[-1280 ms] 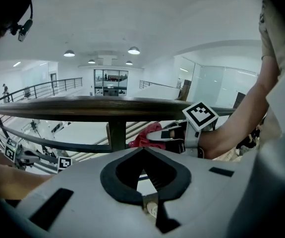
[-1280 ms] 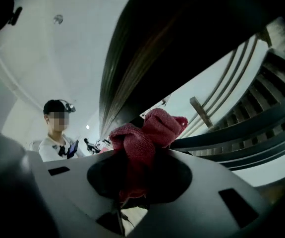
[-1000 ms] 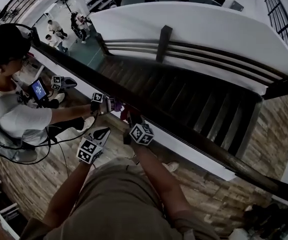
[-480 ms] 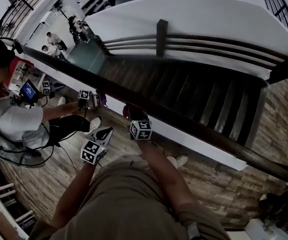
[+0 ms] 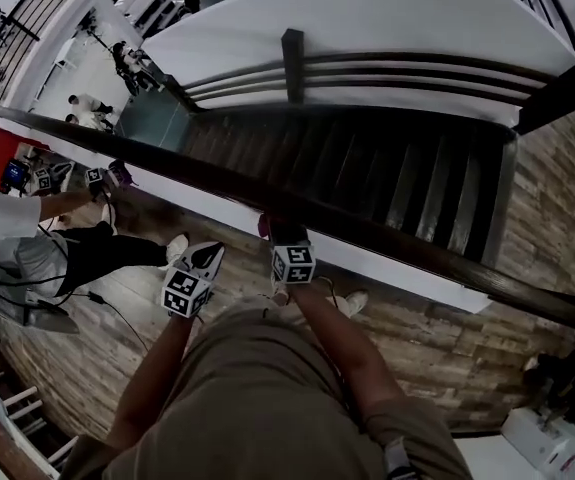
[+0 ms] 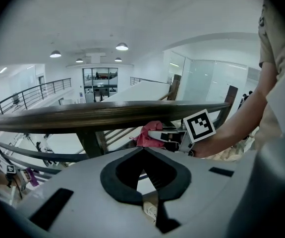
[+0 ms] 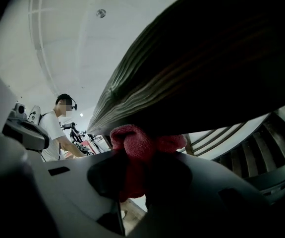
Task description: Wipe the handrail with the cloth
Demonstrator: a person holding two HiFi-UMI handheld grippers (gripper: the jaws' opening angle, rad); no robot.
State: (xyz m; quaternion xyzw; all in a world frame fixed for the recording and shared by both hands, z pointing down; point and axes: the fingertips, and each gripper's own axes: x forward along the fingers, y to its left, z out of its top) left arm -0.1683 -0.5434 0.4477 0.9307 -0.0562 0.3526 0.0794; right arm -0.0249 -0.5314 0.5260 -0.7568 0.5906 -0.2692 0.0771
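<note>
The dark wooden handrail runs from upper left to lower right in the head view. My right gripper reaches up to its near side, shut on a red cloth. In the right gripper view the cloth bulges from the jaws and presses against the underside of the handrail. My left gripper hangs to the left, below the rail, shut and holding nothing. In the left gripper view the jaws are together, and beyond them are the handrail, the cloth and the right gripper.
A stairwell with dark steps drops beyond the rail, with a second railing across it. Another person holding grippers stands at the left on the wooden floor. White wall panels lie beyond.
Both my grippers have slid along the handrail away from the other person, who now sits farther left in view. The right gripper, still holding the cloth, has rolled at the wrist.
</note>
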